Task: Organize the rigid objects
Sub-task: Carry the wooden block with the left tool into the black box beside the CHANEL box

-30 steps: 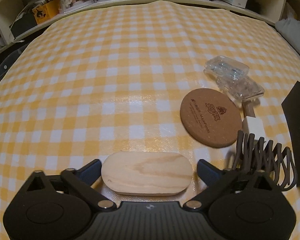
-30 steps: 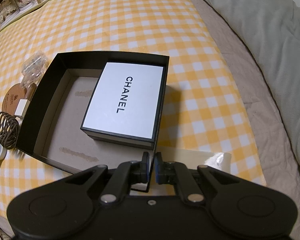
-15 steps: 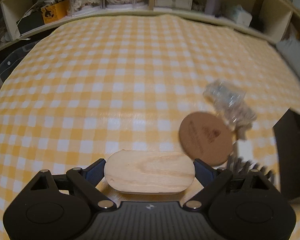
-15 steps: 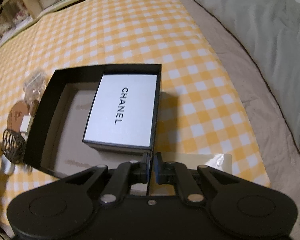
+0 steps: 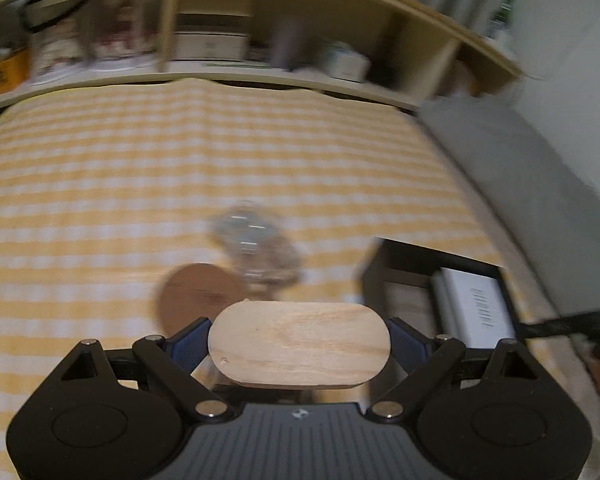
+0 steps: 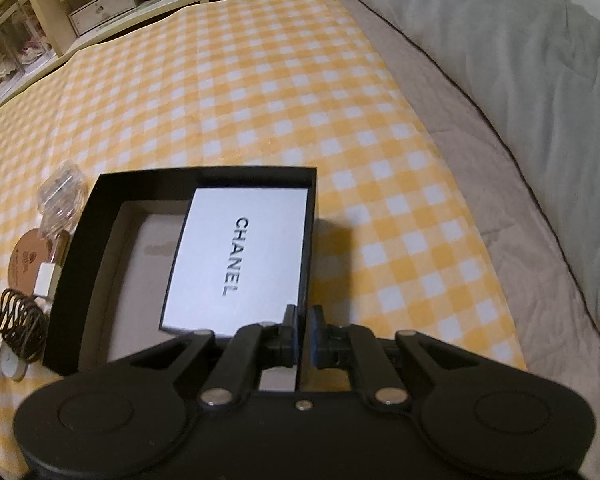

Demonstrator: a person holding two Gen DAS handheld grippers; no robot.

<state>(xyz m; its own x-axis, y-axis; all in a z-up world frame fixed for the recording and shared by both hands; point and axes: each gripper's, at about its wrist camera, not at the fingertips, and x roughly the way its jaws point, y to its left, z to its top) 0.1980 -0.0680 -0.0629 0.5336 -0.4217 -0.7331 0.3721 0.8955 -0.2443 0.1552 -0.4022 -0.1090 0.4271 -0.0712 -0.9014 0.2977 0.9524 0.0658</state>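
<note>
My left gripper (image 5: pixel 299 346) is shut on an oval wooden block (image 5: pixel 299 344) and holds it in the air above the yellow checked cloth. My right gripper (image 6: pixel 304 332) is shut on the right wall of an open black box (image 6: pixel 88 240). A white CHANEL box (image 6: pixel 236 256) lies inside it. The black box also shows at the right of the left wrist view (image 5: pixel 404 272). A round cork coaster (image 6: pixel 26 264), clear plastic cases (image 6: pixel 60 188), a white charger (image 6: pixel 46 280) and a dark wavy clip (image 6: pixel 20 320) lie left of the box.
The cork coaster (image 5: pixel 196 296) and blurred clear cases (image 5: pixel 252 240) lie ahead of the left gripper. Wooden shelves (image 5: pixel 260 48) with boxes run along the far edge. A grey pillow (image 6: pixel 520 80) lies to the right of the cloth.
My left gripper has lifted the wooden block off the cloth and swung right toward the black box. My right gripper has stayed clamped on the box wall.
</note>
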